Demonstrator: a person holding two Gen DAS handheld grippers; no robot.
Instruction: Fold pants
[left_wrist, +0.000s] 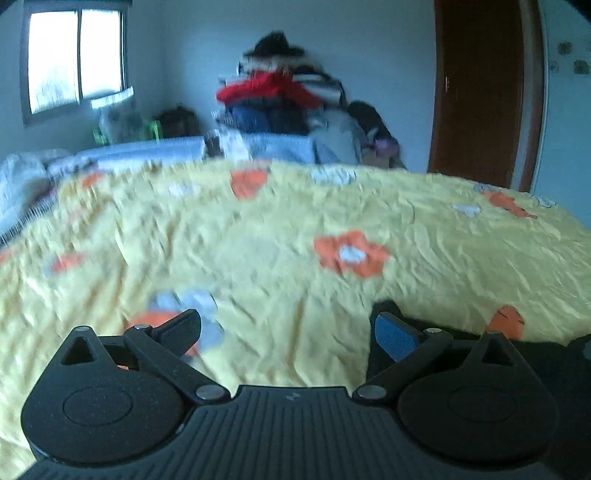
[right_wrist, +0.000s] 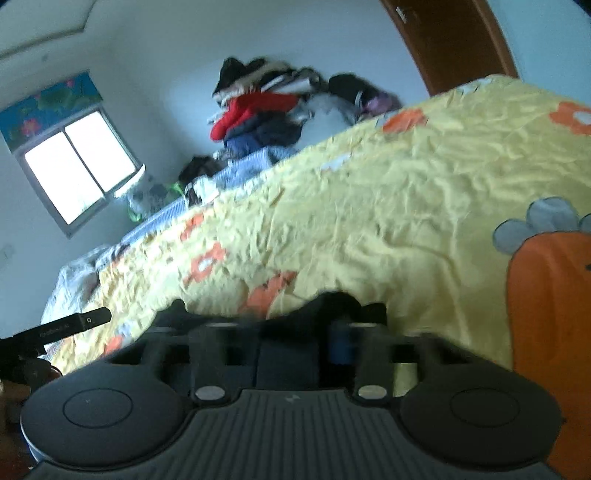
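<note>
1. Pants (right_wrist: 325, 306): dark cloth bunched at the bed's (left_wrist: 280, 236) near edge, pinched in the right gripper (right_wrist: 295, 332), whose fingers are nearly together.
2. Left gripper (left_wrist: 288, 332) spread wide, holding nothing; dark cloth just beside its blue pad (frames blurred).
3. Step looks like pickup/layout; next, left takes a second edge.

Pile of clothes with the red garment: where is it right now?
The pile of clothes sits beyond the far edge of the yellow flowered bedspread, upper centre in both wrist views, between the window and the brown door.
</note>
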